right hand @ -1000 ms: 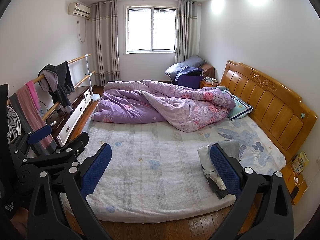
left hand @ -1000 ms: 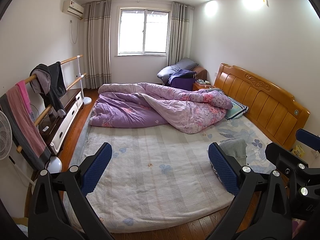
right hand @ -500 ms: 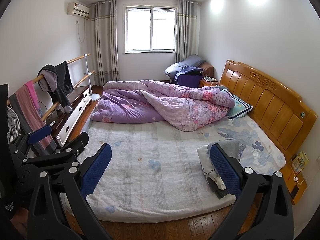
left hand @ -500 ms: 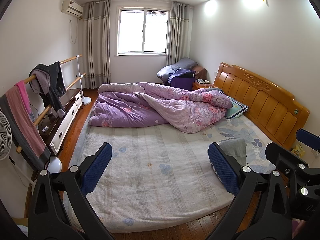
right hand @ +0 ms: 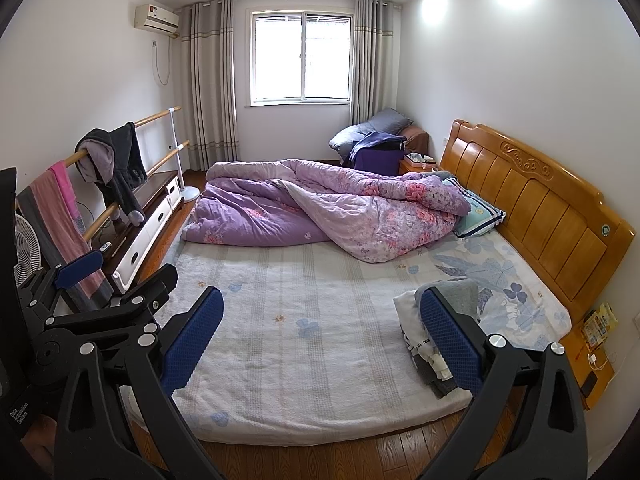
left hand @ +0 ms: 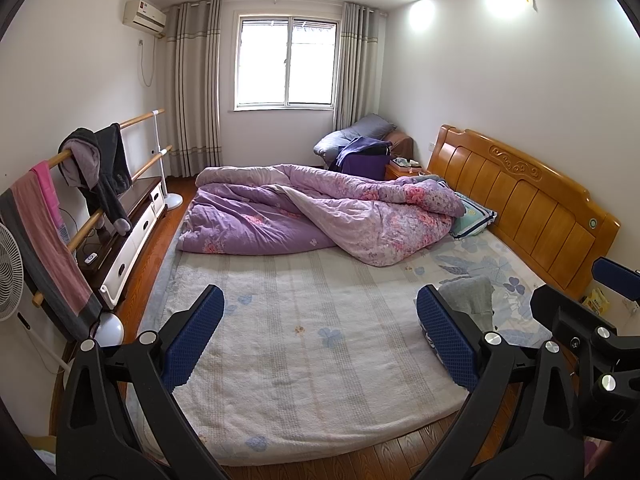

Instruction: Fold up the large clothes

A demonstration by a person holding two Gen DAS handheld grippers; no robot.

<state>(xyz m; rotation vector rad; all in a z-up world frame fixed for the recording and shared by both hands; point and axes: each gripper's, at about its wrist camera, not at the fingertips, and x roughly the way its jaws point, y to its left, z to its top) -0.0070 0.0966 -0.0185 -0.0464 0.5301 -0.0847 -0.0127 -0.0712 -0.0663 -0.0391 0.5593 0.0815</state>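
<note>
A small stack of folded clothes (right hand: 424, 332), white, grey and dark, lies at the bed's near right edge; its grey top (left hand: 470, 298) shows in the left wrist view behind my right finger. My left gripper (left hand: 320, 336) is open and empty, held high above the near edge of the bed (left hand: 304, 352). My right gripper (right hand: 320, 340) is open and empty too, beside it. Each gripper shows in the other's view: the right one at the right edge (left hand: 592, 344), the left one at the left edge (right hand: 100, 300). Dark and grey garments (right hand: 116, 164) and a pink cloth (right hand: 64, 216) hang on a wooden rail at left.
A crumpled purple floral quilt (right hand: 320, 208) covers the far half of the bed. A wooden headboard (right hand: 536, 208) runs along the right. A low TV cabinet (right hand: 148, 220) and a fan (right hand: 24, 252) stand at left. A nightstand (right hand: 592, 356) sits at right.
</note>
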